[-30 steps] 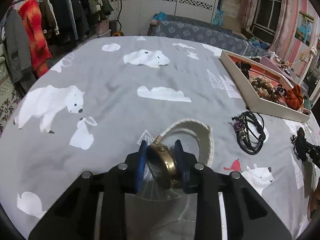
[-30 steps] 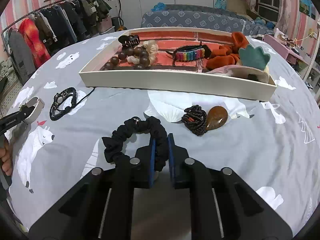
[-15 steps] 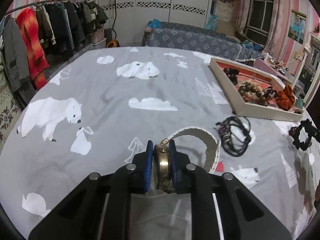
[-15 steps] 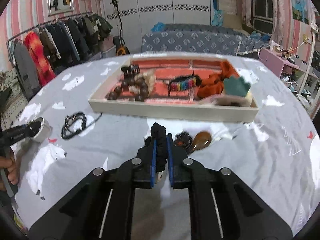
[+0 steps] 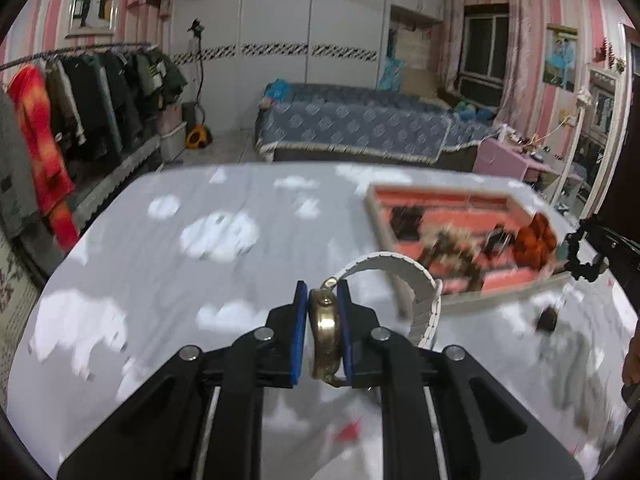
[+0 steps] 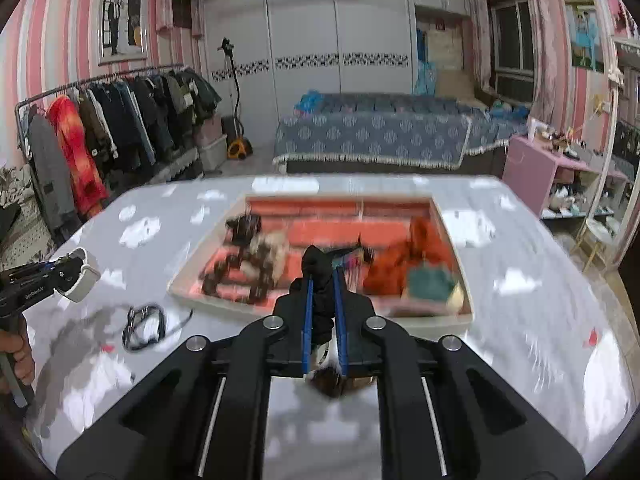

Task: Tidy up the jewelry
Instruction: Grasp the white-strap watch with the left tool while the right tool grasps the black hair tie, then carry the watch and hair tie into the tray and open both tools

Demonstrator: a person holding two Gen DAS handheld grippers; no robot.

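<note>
The left claw is clamping a gold-cased watch between its blue pads, the white strap curling up and to the right, raised above the grey, bear-printed table. A black cord bracelet is lying on the table left of the tray, which is holding beads and orange fabric. The right claw is pinching a black scrunchie in front of the tray's near wall.

Grey bear-print bedspread bearing tray, black cord bracelet
</note>
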